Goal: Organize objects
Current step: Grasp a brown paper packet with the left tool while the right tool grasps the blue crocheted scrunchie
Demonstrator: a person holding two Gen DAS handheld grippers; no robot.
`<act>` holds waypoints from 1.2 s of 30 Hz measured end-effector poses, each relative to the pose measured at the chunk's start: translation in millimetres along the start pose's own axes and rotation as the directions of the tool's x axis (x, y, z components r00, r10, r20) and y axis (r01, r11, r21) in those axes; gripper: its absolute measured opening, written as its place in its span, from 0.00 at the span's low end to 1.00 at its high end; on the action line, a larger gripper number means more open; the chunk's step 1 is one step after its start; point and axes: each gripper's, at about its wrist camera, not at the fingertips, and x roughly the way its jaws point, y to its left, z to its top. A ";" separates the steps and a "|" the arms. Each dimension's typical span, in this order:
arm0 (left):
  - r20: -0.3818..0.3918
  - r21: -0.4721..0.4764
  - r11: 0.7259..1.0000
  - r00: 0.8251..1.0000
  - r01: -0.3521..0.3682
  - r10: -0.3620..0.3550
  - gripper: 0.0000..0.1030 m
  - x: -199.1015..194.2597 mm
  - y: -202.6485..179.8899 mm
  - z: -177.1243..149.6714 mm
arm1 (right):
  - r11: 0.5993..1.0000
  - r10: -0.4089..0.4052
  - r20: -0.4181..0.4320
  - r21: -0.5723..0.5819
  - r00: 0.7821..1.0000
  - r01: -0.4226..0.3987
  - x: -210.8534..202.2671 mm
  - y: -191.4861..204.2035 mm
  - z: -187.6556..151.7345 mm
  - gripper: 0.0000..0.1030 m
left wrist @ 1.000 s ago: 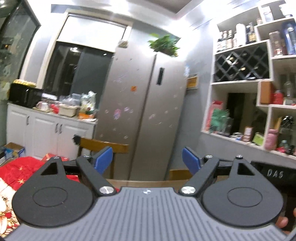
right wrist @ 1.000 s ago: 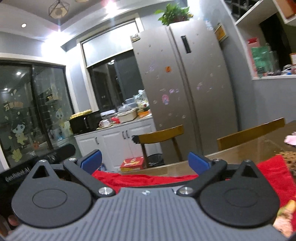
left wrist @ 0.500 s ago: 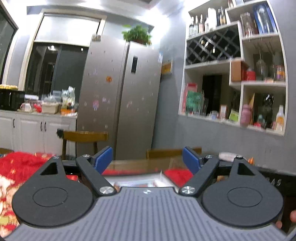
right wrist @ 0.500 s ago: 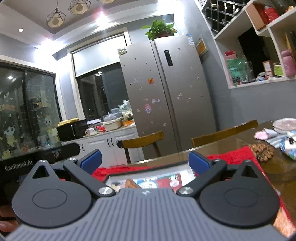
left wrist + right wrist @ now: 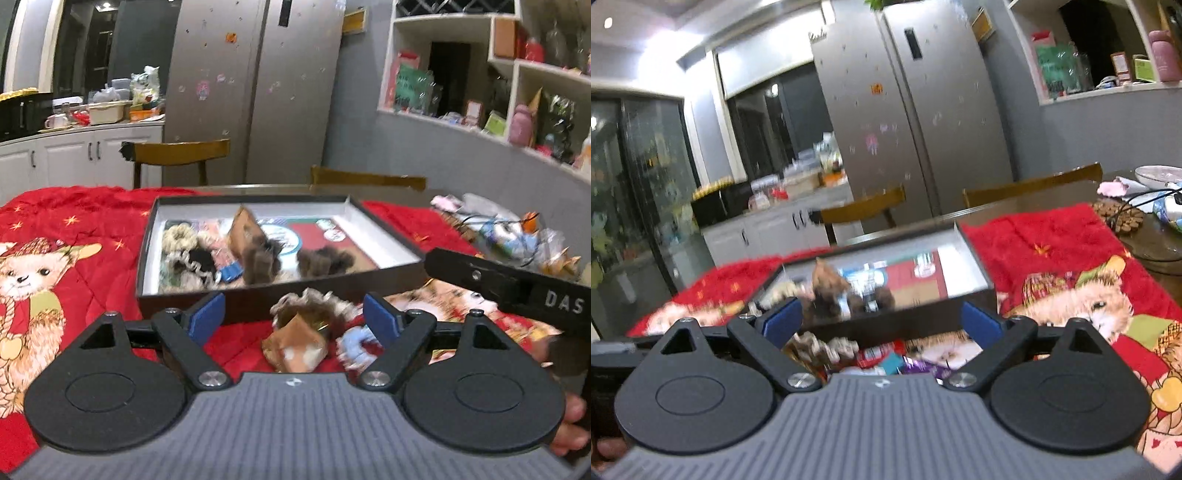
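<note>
Both claws dipped toward tray (image 5: 384, 236); left claw (image 5: 294, 320) open, empty, hair ties (image 5: 303, 336) between

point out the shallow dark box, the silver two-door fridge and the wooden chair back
shallow dark box (image 5: 384, 236), left wrist view, right inner wall
silver two-door fridge (image 5: 236, 110), left wrist view, left door
wooden chair back (image 5: 177, 152), left wrist view, top rail

Since a second ago we have tipped both grippers down from the fridge and shelves. The left gripper (image 5: 293, 317) now hangs over the red blanket (image 5: 85, 236) near the tray's (image 5: 251, 299) near edge; the right gripper's (image 5: 882, 323) jaws are closing, nothing between them.
</note>
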 end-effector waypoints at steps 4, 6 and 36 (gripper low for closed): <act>-0.043 0.014 1.000 0.999 -0.019 0.019 0.82 15.8 1.4 -7.2 | 0.999 0.047 -0.082 0.031 0.996 -0.045 10.0 2.3 -11.7 0.83; -0.064 0.010 1.000 0.998 -0.026 0.026 0.78 23.6 2.3 -12.1 | 0.997 0.078 -0.121 0.018 0.990 -0.076 15.6 2.8 -19.1 0.75; -0.151 0.055 0.998 0.988 -0.007 0.015 0.51 59.7 -0.6 -23.7 | 0.994 0.083 -0.251 0.084 0.964 -0.063 35.5 1.2 -37.1 0.16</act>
